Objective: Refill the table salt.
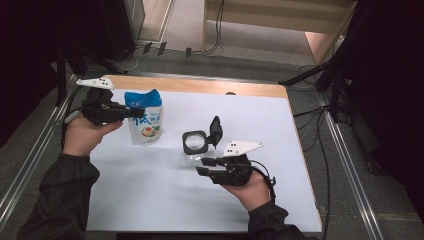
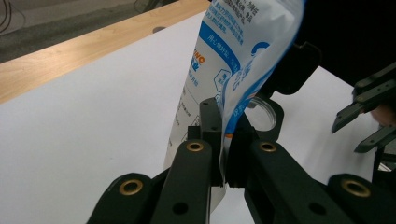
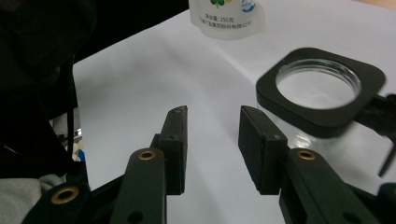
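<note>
pouch (image 1: 145,119) in white and blue held upright over the white table (image 1: 150,200) near its far left side, clamped at one edge by the left gripper (image 1: 134,113), jaws pressed together on it. clear jar (image 1: 195,142) with black square collar and raised lid (image 1: 215,131) stood just right of the pouch. right gripper (image 1: 205,166) hovered just in front of the jar, jaws apart, nothing between them, not touching anything.

The pouch (image 1: 145,118) is white with a blue top, blue writing and a green-red picture. The jar (image 1: 195,142) has a black frame and lid. The table (image 1: 150,185) is white, its far edge light wood.
</note>
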{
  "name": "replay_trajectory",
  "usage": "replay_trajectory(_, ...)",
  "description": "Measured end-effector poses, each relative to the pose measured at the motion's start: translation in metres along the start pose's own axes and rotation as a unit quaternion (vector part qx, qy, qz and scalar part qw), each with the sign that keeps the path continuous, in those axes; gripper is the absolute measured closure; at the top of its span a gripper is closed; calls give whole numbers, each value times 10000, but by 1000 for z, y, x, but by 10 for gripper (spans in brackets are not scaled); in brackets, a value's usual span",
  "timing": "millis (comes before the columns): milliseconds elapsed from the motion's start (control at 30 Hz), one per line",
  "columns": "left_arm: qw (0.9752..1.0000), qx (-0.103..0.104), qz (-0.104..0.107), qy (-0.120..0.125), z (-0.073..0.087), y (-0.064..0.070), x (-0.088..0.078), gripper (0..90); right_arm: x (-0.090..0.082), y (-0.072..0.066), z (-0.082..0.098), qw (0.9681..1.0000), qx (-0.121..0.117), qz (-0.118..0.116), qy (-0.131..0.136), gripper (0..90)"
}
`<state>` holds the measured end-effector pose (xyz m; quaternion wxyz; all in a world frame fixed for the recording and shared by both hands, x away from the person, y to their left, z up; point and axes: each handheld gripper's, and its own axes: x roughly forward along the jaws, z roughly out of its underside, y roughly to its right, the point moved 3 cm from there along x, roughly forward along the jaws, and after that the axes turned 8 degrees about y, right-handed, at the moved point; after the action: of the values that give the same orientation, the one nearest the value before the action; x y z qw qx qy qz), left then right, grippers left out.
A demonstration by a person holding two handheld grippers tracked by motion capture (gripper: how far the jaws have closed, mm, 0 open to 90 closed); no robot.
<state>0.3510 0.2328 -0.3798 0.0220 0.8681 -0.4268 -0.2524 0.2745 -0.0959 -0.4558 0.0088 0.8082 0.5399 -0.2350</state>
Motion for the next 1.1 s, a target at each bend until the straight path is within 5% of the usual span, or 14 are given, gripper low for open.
replay_trajectory(467, 9998, -202, -46, 36, -1, 20, -21, 900, 64, -11, -8, 9996, -239, -75, -158, 627)
replay_trajectory(800, 9997, -211, 69, 33, -1, 38, -31, 900, 109, -12, -11, 9996, -131, -107, -219, 603)
replay_trajectory(1100, 9995, -263, 199, -3, -2, 55, -37, 900, 141, -14, -11, 9992, -265, 203, -210, 533)
